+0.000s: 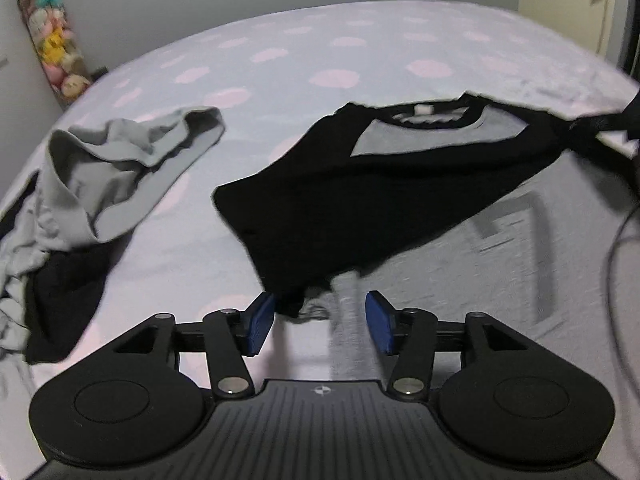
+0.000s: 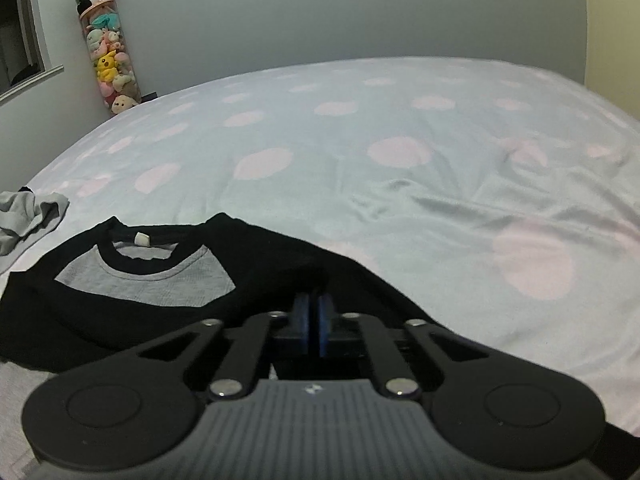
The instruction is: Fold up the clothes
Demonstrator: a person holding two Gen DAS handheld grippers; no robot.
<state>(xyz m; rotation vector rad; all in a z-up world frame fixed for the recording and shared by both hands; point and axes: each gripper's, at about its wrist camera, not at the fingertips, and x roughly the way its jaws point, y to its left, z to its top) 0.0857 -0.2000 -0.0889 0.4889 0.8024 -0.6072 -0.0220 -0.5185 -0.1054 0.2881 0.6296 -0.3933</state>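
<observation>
A black and grey raglan shirt [image 1: 360, 200] lies on the bed, neck opening away from me. Its black left sleeve is folded across the grey printed front [image 1: 520, 240]. My left gripper [image 1: 320, 320] is open just above the shirt. The sleeve's cuff end [image 1: 292, 304] lies between the blue pads [image 1: 262, 322], close to the left one and not pinched. In the right wrist view the same shirt [image 2: 140, 280] fills the lower left. My right gripper [image 2: 314, 316] is shut on the black right sleeve [image 2: 360, 280], which the left wrist view shows pulled taut toward the right edge.
The bed wears a pale sheet with pink dots [image 2: 400, 160]. A loose heap of grey and black clothes [image 1: 100, 184] lies left of the shirt. A clear tube of plush toys [image 2: 108, 52] stands by the wall at the bed's far left corner. A thin cable [image 1: 612, 280] hangs at the right.
</observation>
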